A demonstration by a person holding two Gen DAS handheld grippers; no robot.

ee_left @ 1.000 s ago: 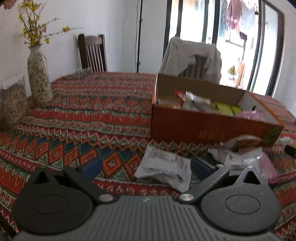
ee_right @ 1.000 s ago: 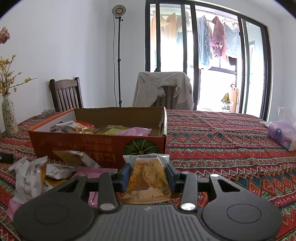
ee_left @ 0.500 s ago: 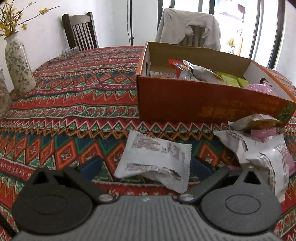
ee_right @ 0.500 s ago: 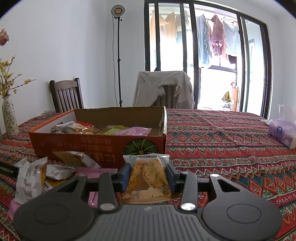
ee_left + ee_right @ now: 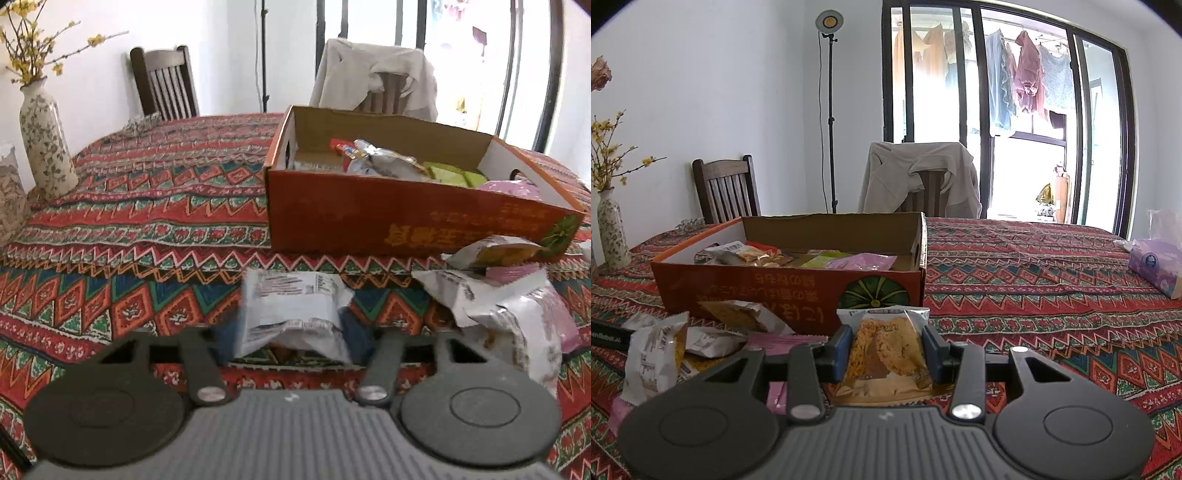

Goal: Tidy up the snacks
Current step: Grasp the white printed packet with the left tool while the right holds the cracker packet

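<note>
**Both packets gripped, box next**

Nearest, the left hand-held gripper pinches a white packet; the right hand-held gripper clamps a cracker packet. Beyond, loose snacks litter the bench. Next move, likely: lift both over the cardboard box wall and release.

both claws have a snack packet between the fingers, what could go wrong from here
The left claw grips only the near edge of the white packet, blurred in the frame; it may slip. The right claw squeezes the crispy snack packet, which may crush. Both must clear the orange box wall.
</note>
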